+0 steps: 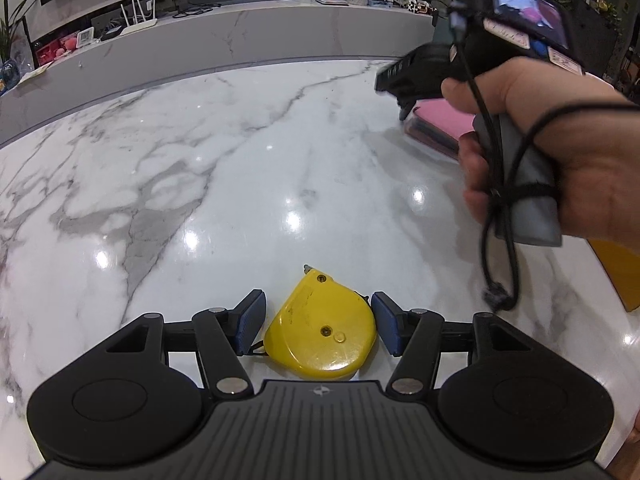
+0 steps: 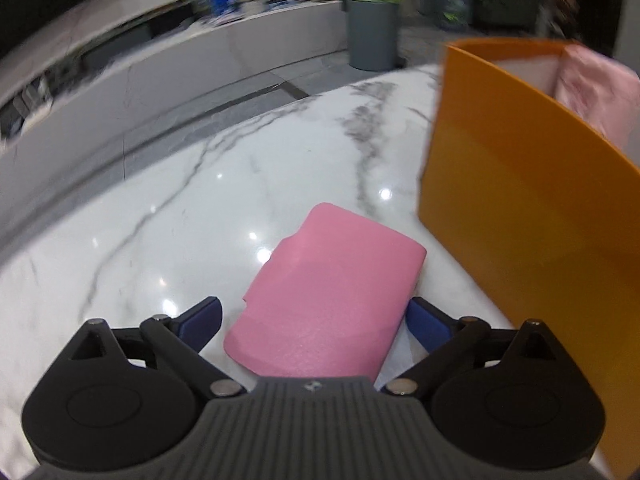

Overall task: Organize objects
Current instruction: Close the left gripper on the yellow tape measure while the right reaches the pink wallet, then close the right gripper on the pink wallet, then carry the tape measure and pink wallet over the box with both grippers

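We judge the pink case (image 2: 328, 292), lying flat on the marble table (image 2: 160, 216) just left of the orange bin (image 2: 520, 208), to be light, smooth and fairly stiff, so we would take it across its long edges. Our right gripper (image 2: 316, 320) straddles it wide open, pads clear. Well left of the bin, our left gripper (image 1: 318, 320) brackets the hard yellow tape measure (image 1: 322, 332) half-open, the right pad at its edge and the left pad just off it, no firm grip showing.

Two wrist fisheyes, angled down, close over marble tabletop (image 1: 240, 160), pink case (image 2: 328, 292) shared
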Demonstrator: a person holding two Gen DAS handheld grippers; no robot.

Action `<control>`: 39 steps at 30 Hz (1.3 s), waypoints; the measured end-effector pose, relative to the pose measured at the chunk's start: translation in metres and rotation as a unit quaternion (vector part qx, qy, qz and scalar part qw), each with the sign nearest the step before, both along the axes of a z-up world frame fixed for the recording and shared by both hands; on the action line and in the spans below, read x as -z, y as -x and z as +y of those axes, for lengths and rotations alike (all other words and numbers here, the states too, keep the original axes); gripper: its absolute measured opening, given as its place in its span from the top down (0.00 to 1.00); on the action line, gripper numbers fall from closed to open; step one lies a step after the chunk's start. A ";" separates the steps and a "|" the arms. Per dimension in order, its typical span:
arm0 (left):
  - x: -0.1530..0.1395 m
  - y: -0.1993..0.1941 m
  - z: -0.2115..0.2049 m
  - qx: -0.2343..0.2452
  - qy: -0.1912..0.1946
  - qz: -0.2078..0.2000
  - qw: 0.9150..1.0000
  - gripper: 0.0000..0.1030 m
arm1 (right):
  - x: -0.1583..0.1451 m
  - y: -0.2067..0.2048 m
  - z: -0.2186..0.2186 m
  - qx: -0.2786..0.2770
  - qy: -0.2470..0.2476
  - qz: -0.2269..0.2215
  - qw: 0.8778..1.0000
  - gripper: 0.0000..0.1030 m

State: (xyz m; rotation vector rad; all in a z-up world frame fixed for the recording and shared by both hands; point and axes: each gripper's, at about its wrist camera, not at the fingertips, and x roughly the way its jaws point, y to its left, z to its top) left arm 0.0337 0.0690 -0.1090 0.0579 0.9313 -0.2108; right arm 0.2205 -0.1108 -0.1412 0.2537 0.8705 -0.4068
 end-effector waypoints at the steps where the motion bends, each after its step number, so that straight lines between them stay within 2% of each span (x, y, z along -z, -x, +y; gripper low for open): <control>1: 0.000 0.000 0.000 0.001 0.001 -0.001 1.000 0.34 | 0.000 0.000 0.004 -0.018 0.020 0.003 1.000 0.13; 9: 0.000 0.001 0.001 0.001 0.001 -0.004 1.000 0.34 | 0.002 0.030 0.003 -0.145 0.037 -0.012 0.989 0.14; 17: 0.001 0.005 -0.001 0.011 -0.010 -0.005 1.000 0.34 | -0.001 0.090 0.002 -0.290 0.031 0.003 0.956 0.14; 20: 0.001 0.009 -0.001 0.016 -0.015 -0.004 1.000 0.34 | -0.001 0.113 0.002 -0.324 0.031 0.004 0.946 0.14; 27: 0.000 0.017 -0.003 0.021 -0.020 0.000 1.000 0.34 | -0.001 0.154 -0.008 -0.378 0.031 -0.003 0.925 0.13; 30: -0.001 0.016 -0.004 0.011 -0.022 0.002 1.000 0.40 | 0.000 0.161 -0.010 -0.388 0.032 -0.009 0.921 0.13; 36: -0.002 0.020 -0.005 0.000 -0.025 0.012 1.000 0.40 | 0.001 0.162 -0.012 -0.402 0.033 -0.016 0.915 0.14; 39: -0.003 0.021 -0.004 -0.015 -0.015 0.017 1.000 0.40 | 0.001 0.161 -0.012 -0.411 0.031 -0.015 0.911 0.15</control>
